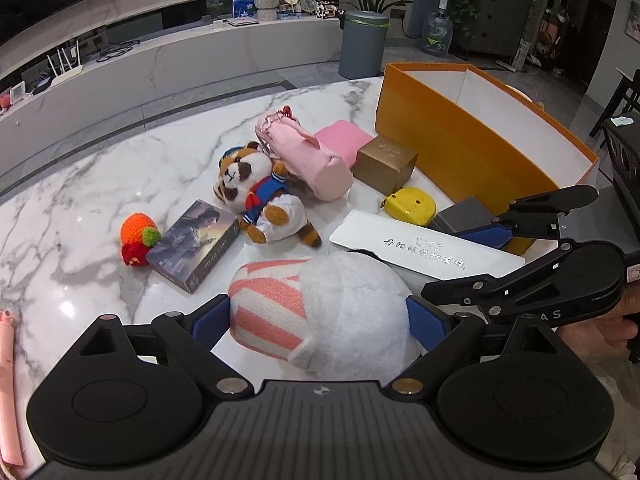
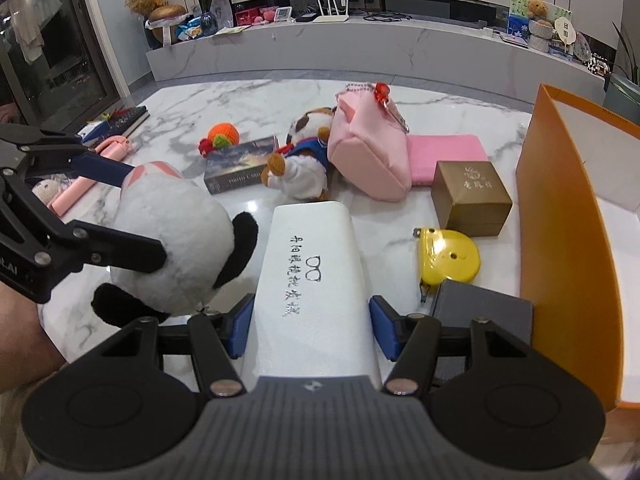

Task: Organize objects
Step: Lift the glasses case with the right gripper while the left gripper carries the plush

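Note:
My left gripper [image 1: 320,320] is shut on a white panda plush [image 1: 352,308] with a pink-striped part; the plush also shows in the right wrist view [image 2: 176,248]. My right gripper [image 2: 312,328] has its blue pads on both sides of a white glasses case [image 2: 312,272], which lies on the marble table [image 1: 80,200]; the case also shows in the left wrist view [image 1: 420,248]. An open orange box [image 1: 480,136] stands at the right, also in the right wrist view [image 2: 560,208].
On the table lie a raccoon plush [image 1: 260,192], pink pouch [image 1: 308,160], pink pad [image 1: 344,140], gold box [image 1: 386,164], yellow tape measure [image 1: 408,204], grey box [image 2: 480,312], dark card box [image 1: 196,244], orange crochet toy [image 1: 138,236] and pink stick [image 1: 8,380].

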Demonstrator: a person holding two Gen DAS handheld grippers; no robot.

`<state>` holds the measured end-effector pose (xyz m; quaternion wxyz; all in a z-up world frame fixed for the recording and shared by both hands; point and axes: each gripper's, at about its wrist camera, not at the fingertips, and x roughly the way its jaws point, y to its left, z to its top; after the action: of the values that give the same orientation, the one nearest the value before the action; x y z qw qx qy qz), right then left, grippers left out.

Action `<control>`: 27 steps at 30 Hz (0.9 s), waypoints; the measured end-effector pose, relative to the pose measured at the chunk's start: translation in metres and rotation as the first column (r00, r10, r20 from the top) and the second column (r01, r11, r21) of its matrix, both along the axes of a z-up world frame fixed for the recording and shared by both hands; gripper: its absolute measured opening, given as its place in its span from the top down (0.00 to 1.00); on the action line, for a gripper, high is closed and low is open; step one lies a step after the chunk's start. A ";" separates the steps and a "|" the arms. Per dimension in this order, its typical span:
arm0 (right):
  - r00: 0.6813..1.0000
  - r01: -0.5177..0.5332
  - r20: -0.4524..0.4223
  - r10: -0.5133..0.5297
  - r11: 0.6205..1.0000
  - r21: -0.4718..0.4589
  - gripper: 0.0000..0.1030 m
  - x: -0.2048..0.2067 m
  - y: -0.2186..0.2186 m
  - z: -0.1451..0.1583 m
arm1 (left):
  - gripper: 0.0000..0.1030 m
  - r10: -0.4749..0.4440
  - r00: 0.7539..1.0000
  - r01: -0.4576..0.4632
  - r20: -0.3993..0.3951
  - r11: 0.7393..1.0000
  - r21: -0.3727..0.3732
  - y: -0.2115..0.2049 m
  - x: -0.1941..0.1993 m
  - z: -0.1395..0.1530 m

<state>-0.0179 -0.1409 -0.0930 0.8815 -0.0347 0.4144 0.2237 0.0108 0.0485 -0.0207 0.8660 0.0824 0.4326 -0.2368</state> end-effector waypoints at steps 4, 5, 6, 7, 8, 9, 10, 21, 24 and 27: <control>1.000 0.001 0.011 -0.001 1.000 0.001 0.40 0.003 -0.001 0.009 | 0.00 -0.002 1.000 0.002 0.010 1.000 0.012 -0.001 0.003 0.010; 1.000 0.003 0.016 -0.003 1.000 0.003 0.40 0.005 -0.001 0.013 | 0.00 -0.006 1.000 0.006 0.014 1.000 0.019 -0.002 0.004 0.013; 1.000 0.004 0.020 -0.004 1.000 0.007 0.40 0.006 -0.001 0.017 | 0.00 -0.009 1.000 0.009 0.019 1.000 0.027 -0.004 0.004 0.016; 1.000 0.004 0.024 -0.004 1.000 0.011 0.40 0.007 -0.002 0.021 | 0.00 -0.011 1.000 0.010 0.024 0.999 0.033 -0.005 0.005 0.020; 1.000 0.003 0.030 -0.004 1.000 0.014 0.40 0.008 -0.002 0.026 | 0.00 -0.013 0.999 0.012 0.030 0.999 0.035 -0.007 0.006 0.024; 0.999 0.004 0.038 -0.005 1.000 0.015 0.40 0.009 -0.003 0.031 | 0.00 -0.014 0.999 0.013 0.039 0.999 0.036 -0.009 0.007 0.029; 0.999 0.006 0.047 -0.006 1.000 0.016 0.40 0.011 -0.003 0.036 | 0.00 -0.014 0.999 0.013 0.048 0.999 0.034 -0.011 0.008 0.034; 0.990 0.031 0.140 -0.035 0.999 0.034 0.40 0.025 -0.028 0.097 | 0.00 0.006 0.988 -0.014 0.153 0.999 0.049 -0.029 0.021 0.087; 0.985 0.042 0.168 -0.047 0.999 0.034 0.40 0.028 -0.038 0.115 | 0.00 0.001 0.984 -0.010 0.178 0.999 0.048 -0.039 0.023 0.099; 0.978 0.055 0.200 -0.060 0.998 0.028 0.40 0.032 -0.051 0.132 | 0.00 -0.006 0.980 -0.002 0.200 0.999 0.041 -0.051 0.027 0.109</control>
<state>0.0138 -0.1917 0.0390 0.9253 -0.0352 0.3216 0.1980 0.0374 -0.0026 0.0881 0.9031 0.1239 0.3479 -0.2192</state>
